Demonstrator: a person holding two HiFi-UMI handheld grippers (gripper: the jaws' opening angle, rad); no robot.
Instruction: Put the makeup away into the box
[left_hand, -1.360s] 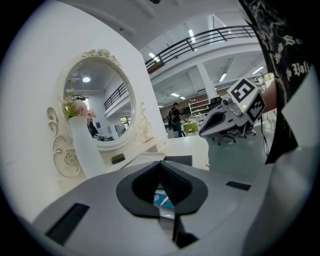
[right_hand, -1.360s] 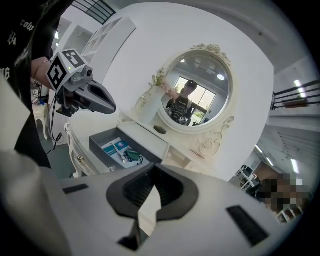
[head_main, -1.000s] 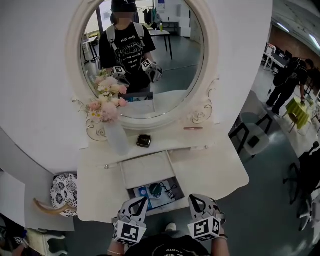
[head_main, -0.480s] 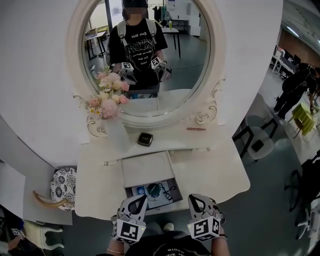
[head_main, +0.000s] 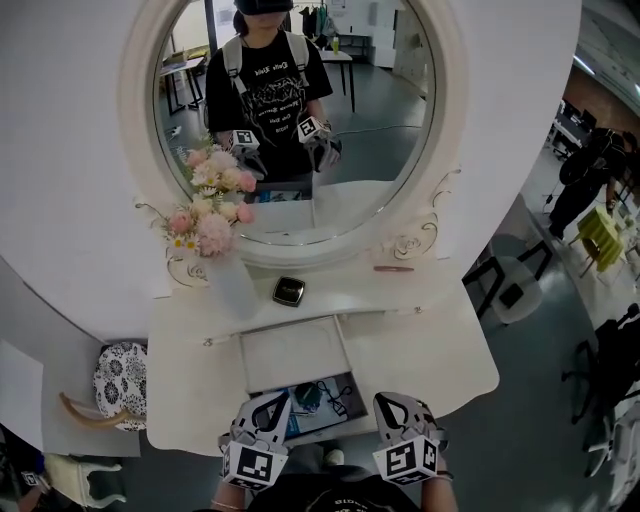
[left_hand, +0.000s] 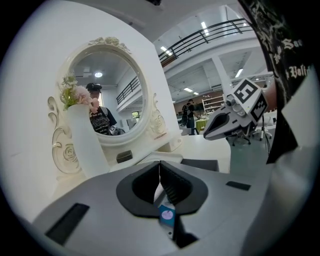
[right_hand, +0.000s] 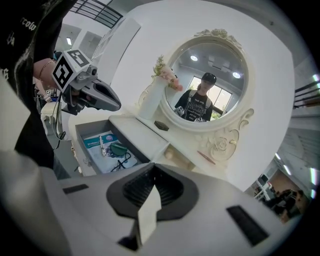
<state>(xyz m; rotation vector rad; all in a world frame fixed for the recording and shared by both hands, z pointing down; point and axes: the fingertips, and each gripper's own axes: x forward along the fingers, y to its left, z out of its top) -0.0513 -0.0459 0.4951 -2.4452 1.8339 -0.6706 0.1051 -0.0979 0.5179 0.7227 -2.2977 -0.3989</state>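
Note:
A dark square compact lies on the white dressing table below the oval mirror. Right of it, against the mirror's frame, lies a thin pinkish pencil. The drawer stands pulled out, with a blue-and-white card, a dark green thing and a cable inside. My left gripper hovers shut and empty at the drawer's front left. Level with it, my right gripper hangs shut and empty just right of the drawer.
A white vase of pink flowers stands left of the compact. A patterned stool sits at the table's left. Chairs and people are off to the right.
The view has shifted a little and both grippers have drifted slightly at the drawer's front. Their jaws stay shut. Nothing on the table has moved.

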